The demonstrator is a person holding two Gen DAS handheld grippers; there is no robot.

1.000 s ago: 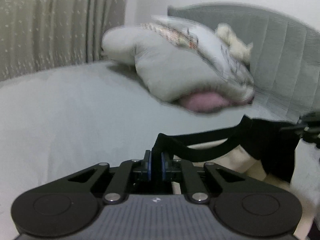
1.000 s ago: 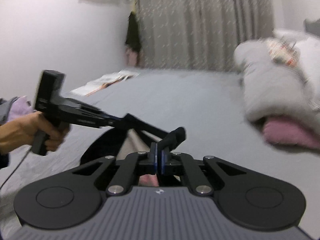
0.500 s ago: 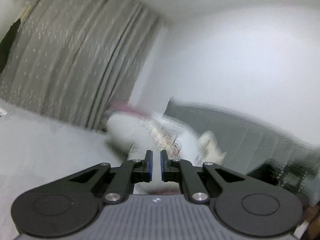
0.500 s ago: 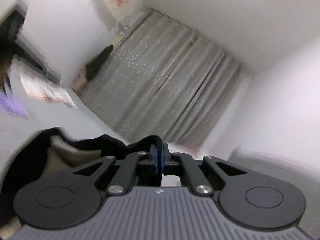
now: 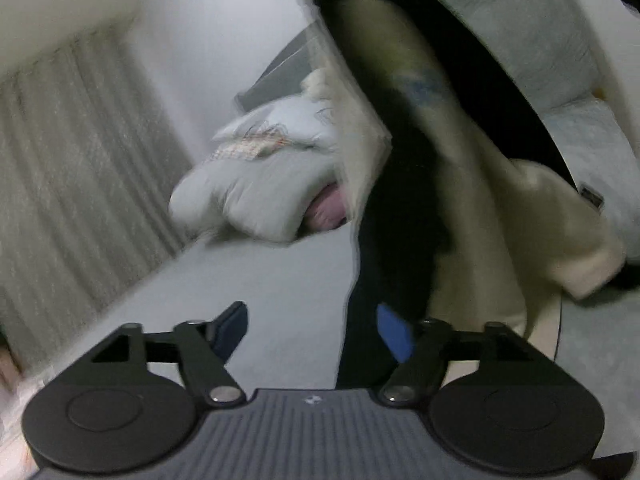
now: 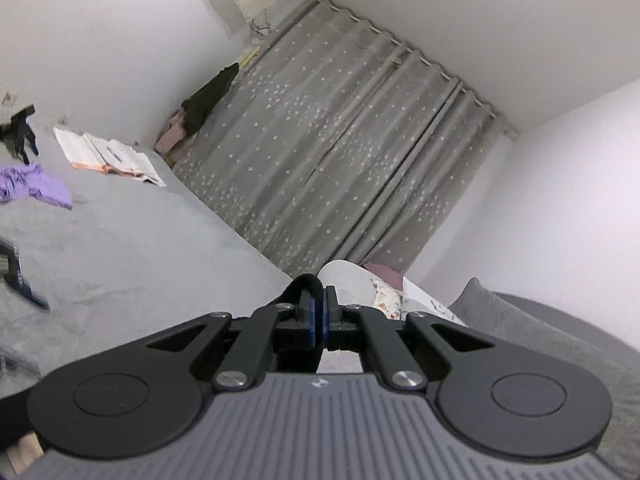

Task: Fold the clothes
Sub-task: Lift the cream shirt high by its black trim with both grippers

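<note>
A black and cream garment [image 5: 452,184] hangs down the right side of the left wrist view, above the grey bed [image 5: 280,280]. My left gripper [image 5: 310,320] is open and its jaws are still opening. The garment's black edge hangs between them, close to the right pad [image 5: 394,336], and neither pad presses on it. My right gripper [image 6: 320,304] is held high and is shut on a fold of the black garment [image 6: 304,282], which loops over its left fingertip. The rest of the garment is hidden below that camera.
A heap of pale pillows [image 5: 256,192] over a pink one lies at the grey headboard [image 6: 520,320]. A starred grey curtain [image 6: 340,168] lines the bed's far side. Open books [image 6: 108,156] and a purple garment [image 6: 32,188] lie on the bed [image 6: 140,260].
The left gripper was shut on a black strap a second ago. It let go, swung across and rolled, and now stands open by the hanging garment. The right gripper rose and rolled, still shut on the garment.
</note>
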